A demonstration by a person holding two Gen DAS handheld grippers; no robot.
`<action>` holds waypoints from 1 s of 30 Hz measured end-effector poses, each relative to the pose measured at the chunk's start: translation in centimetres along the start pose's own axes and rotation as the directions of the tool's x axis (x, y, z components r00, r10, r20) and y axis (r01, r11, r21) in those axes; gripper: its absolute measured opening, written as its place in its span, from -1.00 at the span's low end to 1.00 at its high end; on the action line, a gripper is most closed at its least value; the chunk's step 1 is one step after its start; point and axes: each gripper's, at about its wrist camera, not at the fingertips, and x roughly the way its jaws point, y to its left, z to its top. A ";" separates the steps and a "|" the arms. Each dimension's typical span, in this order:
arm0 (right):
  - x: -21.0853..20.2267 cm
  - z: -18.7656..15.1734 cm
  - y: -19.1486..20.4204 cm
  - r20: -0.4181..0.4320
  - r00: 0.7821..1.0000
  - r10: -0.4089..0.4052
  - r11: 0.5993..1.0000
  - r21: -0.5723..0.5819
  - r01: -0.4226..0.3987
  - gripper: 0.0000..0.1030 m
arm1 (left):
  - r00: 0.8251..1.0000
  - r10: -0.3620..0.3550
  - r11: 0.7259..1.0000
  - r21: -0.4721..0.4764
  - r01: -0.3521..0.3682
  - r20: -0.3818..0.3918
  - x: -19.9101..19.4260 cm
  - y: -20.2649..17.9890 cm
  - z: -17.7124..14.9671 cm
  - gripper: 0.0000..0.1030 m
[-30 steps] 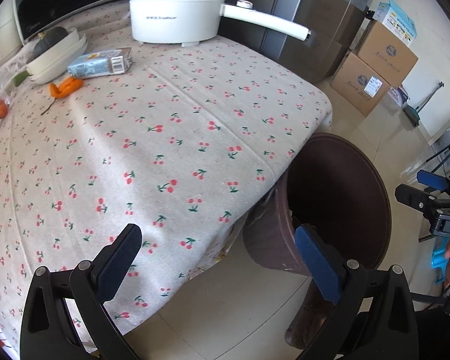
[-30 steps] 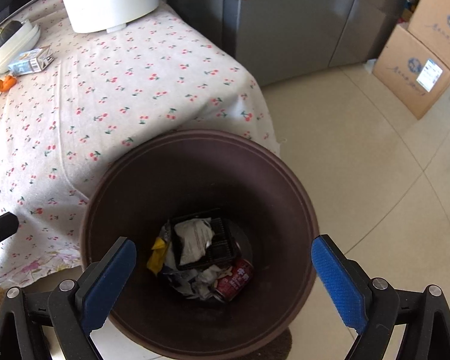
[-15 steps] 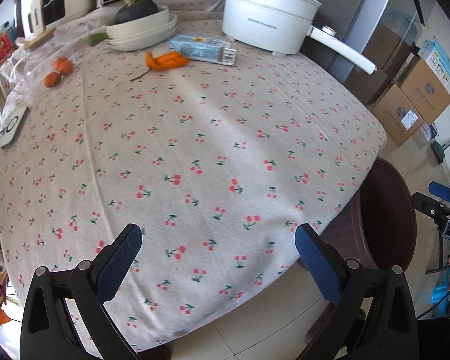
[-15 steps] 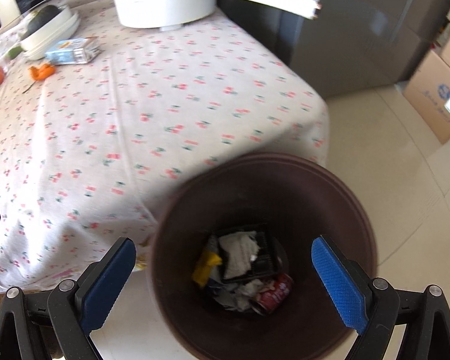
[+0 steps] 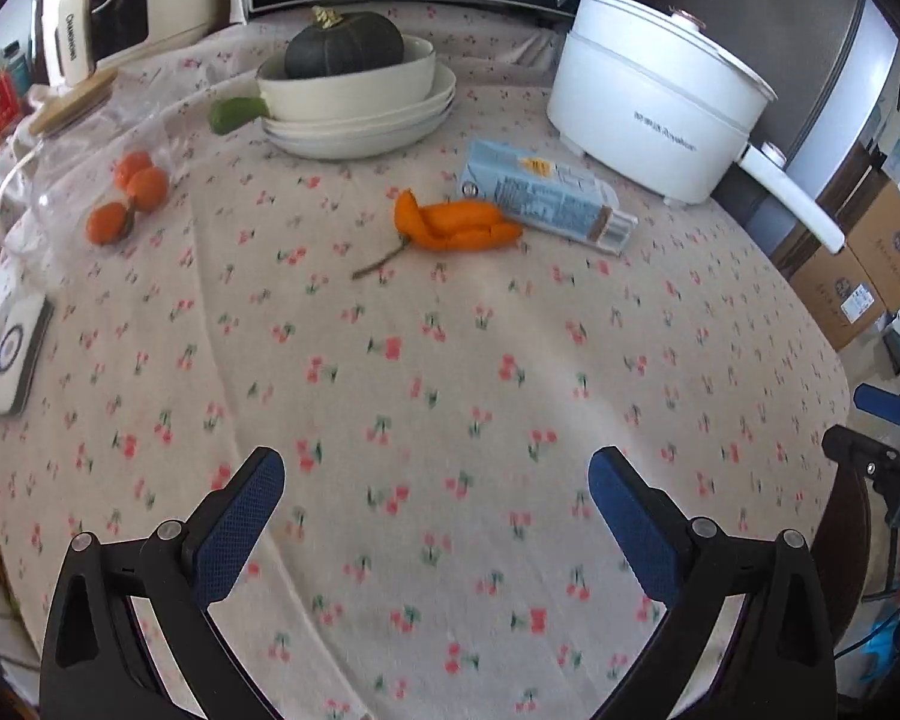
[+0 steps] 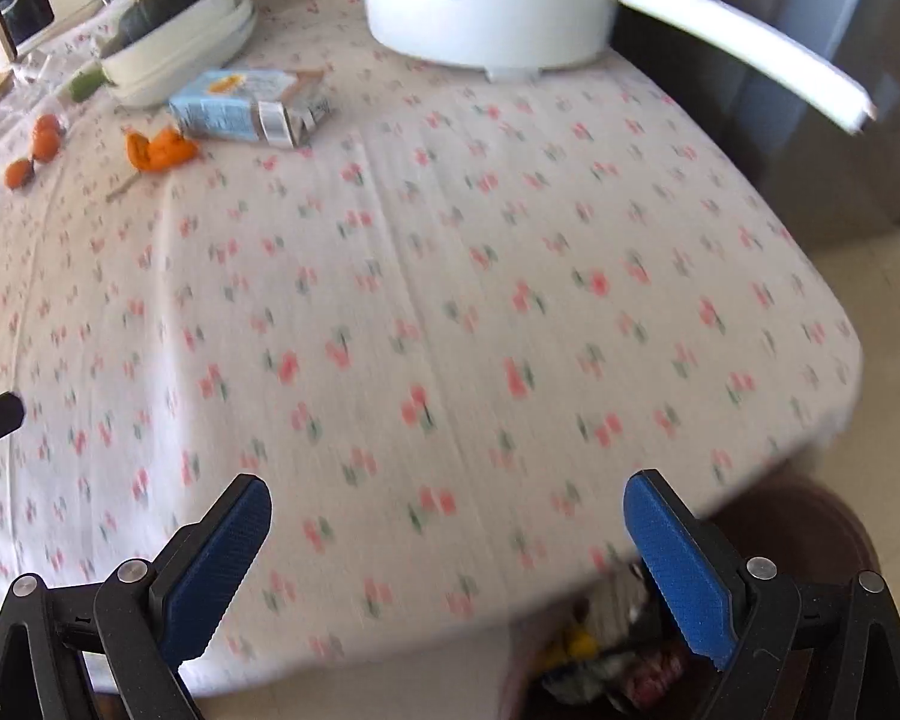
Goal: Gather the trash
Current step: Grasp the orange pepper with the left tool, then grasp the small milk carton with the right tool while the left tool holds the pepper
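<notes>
The left gripper (image 5: 435, 516) has its two blue fingers spread wide, and it holds nothing. It hangs over the table (image 5: 450, 390), which wears a cloth with little red cherries. The right gripper (image 6: 447, 546) is wide too, with nothing between its fingers. Seen from the left camera, a light blue carton (image 5: 546, 205) lies flat on its side at about 1 o'clock, far up the table. An orange peel (image 5: 456, 225) lies just beside it and touches its left end. Close behind the carton stands a white pot (image 5: 648, 99) with a long handle. At 12 o'clock a dark green squash (image 5: 343, 48) sits in a stack of white bowls (image 5: 354, 102). Small oranges (image 5: 129, 198) lie at 10 o'clock. From the right camera, the brown trash bin (image 6: 810, 534) sits on the floor at 5 o'clock, by the table edge, with trash (image 6: 606, 648) inside.
</notes>
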 end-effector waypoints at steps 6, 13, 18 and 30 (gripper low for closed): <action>3.9 5.7 1.5 0.052 0.999 0.012 0.995 -0.100 -0.006 0.90 | 0.995 -0.053 0.997 0.063 0.047 0.088 5.2 0.1 6.1 0.94; 7.0 10.6 1.9 0.115 0.990 0.082 0.983 -0.171 -0.061 0.90 | 0.982 -0.148 0.975 0.185 0.125 0.117 8.8 0.4 8.8 0.77; 8.6 12.1 2.3 0.148 0.975 0.168 0.968 -0.213 -0.135 0.90 | 0.973 -0.205 0.955 0.238 0.175 0.105 9.5 0.5 9.5 0.18; 12.3 14.8 6.1 0.173 0.952 0.253 0.905 -0.390 -0.170 0.90 | 0.973 -0.177 0.970 0.195 0.146 0.150 7.7 2.4 7.9 -0.52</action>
